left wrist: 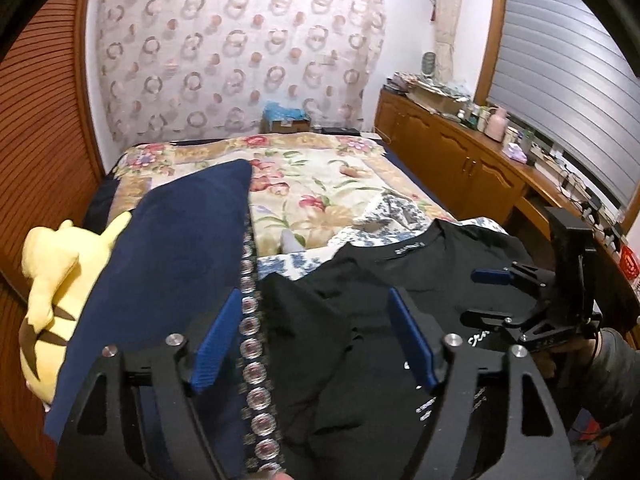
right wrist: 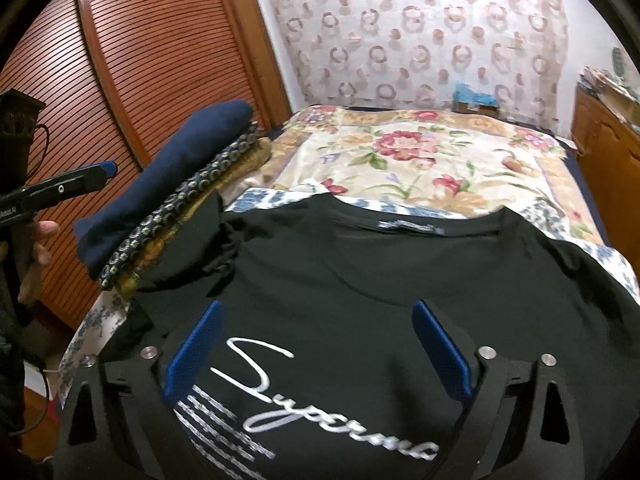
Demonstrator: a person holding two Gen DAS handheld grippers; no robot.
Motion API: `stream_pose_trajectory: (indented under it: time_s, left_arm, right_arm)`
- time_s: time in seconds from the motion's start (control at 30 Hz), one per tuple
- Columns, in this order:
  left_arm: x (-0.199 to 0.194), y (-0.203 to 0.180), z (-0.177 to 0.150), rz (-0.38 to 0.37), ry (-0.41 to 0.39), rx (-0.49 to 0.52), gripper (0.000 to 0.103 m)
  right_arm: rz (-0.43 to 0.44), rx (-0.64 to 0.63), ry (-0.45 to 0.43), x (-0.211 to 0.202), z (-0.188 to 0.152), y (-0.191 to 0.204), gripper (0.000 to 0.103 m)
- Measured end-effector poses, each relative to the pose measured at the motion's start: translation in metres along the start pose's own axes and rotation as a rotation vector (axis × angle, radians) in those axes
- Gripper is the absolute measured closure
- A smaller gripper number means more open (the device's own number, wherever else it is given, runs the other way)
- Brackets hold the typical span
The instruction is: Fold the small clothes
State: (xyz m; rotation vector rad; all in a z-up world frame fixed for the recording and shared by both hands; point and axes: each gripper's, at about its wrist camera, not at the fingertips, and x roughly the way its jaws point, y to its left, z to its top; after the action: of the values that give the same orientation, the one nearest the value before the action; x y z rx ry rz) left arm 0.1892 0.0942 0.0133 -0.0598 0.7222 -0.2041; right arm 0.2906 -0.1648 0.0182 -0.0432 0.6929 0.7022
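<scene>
jaws wide on both sides, nothing caught between the blue pads: the left gripper [left wrist: 316,336] hangs open over the seam where the black t-shirt [left wrist: 360,300] meets the stack, and the right gripper [right wrist: 316,354] stands open above the shirt's chest, white script lettering [right wrist: 320,404] showing between its fingers. the shirt lies face up on a blue-and-white patterned cloth [right wrist: 276,198] at the near end of the bed, collar pointing away. just to its left sits a stack of folded clothes [right wrist: 168,196], a navy piece on top, a dotted one under it. yellow plush toy [left wrist: 64,280] beside the stack, floral bedspread [left wrist: 320,176] beyond, wooden cabinet [left wrist: 452,152] along the right wall.
</scene>
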Motion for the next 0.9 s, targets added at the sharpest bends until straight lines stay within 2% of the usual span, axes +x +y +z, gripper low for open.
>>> stream_pose_trajectory:
  time_s: [0.2, 0.3, 0.43, 0.53, 0.6, 0.63, 0.7, 0.77, 0.9]
  left_arm:
    - [-0.01, 0.013, -0.011, 0.041, -0.025, -0.042, 0.026]
    - [-0.011, 0.016, -0.017, 0.044, -0.025, -0.056, 0.026]
    - [-0.013, 0.018, -0.021, 0.046, -0.025, -0.06, 0.026]
    - [-0.015, 0.019, -0.024, 0.051, -0.029, -0.06, 0.026]
    - [-0.016, 0.019, -0.025, 0.052, -0.03, -0.059, 0.026]
    - [-0.016, 0.019, -0.025, 0.053, -0.03, -0.057, 0.026]
    - [-0.017, 0.019, -0.026, 0.055, -0.032, -0.054, 0.026]
    - [-0.017, 0.019, -0.026, 0.054, -0.032, -0.054, 0.026]
    - [-0.017, 0.019, -0.027, 0.054, -0.031, -0.055, 0.026]
  right_arm:
    - [0.097, -0.052, 0.035, 0.032, 0.017, 0.015, 0.032]
    - [0.164, -0.085, 0.075, 0.055, 0.022, 0.028, 0.037]
    - [0.187, -0.138, 0.151, 0.091, 0.019, 0.041, 0.046]
    - [0.186, -0.164, 0.178, 0.109, 0.018, 0.047, 0.057]
    - [0.187, -0.188, 0.173, 0.112, 0.02, 0.049, 0.073]
    - [0.182, -0.198, 0.172, 0.113, 0.02, 0.05, 0.076]
    - [0.2, -0.206, 0.173, 0.111, 0.02, 0.049, 0.093]
    - [0.214, -0.216, 0.156, 0.104, 0.023, 0.051, 0.095]
    - [0.245, -0.198, 0.082, 0.065, 0.03, 0.038, 0.095]
